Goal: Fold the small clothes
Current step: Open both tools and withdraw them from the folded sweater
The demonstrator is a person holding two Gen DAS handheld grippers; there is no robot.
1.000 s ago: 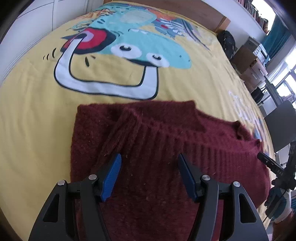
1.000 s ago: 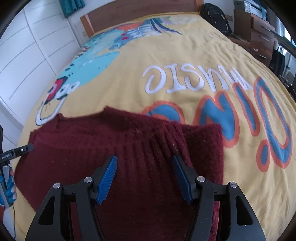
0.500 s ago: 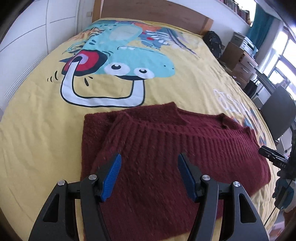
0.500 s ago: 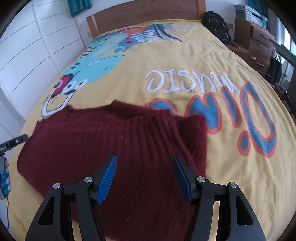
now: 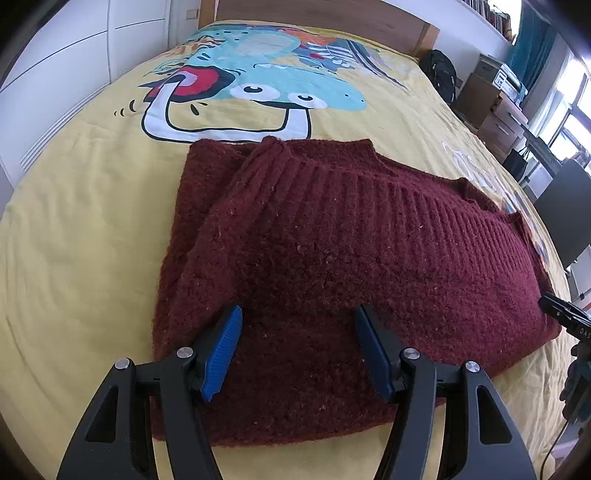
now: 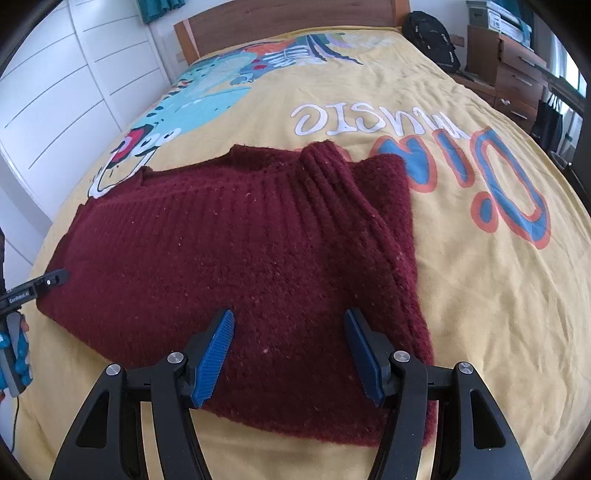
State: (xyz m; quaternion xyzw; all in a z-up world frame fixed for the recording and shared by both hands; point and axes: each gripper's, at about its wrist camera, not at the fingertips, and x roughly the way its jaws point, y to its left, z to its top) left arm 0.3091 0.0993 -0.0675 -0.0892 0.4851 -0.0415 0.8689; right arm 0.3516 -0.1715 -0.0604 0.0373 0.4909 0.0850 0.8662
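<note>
While both grippers hang over it, the dark red knitted sweater (image 5: pixel 332 258) lies folded on the yellow bedspread (image 5: pixel 74 240), filling the middle of each view. In the left wrist view the left gripper (image 5: pixel 298 350) sits at the bottom centre, its blue pads (image 5: pixel 223 350) spread apart with nothing pinched between them; the knit shows below the gap, and I cannot tell whether the tips touch it. A ribbed sleeve runs diagonally from the upper centre toward the right edge, where the tip of the other tool pokes in. In the right wrist view the right gripper (image 6: pixel 290 350) is likewise at the bottom centre, its fingers standing wide over the sweater's near edge, gripping nothing. A ribbed cuff (image 6: pixel 325 162) lies at the upper centre of the garment. The cartoon dinosaur print (image 5: pixel 280 85) is in the upper part of the left view, a wooden headboard (image 6: pixel 288 22) along the top of the right view, and a black backpack (image 6: pixel 428 37) at its upper right.
</note>
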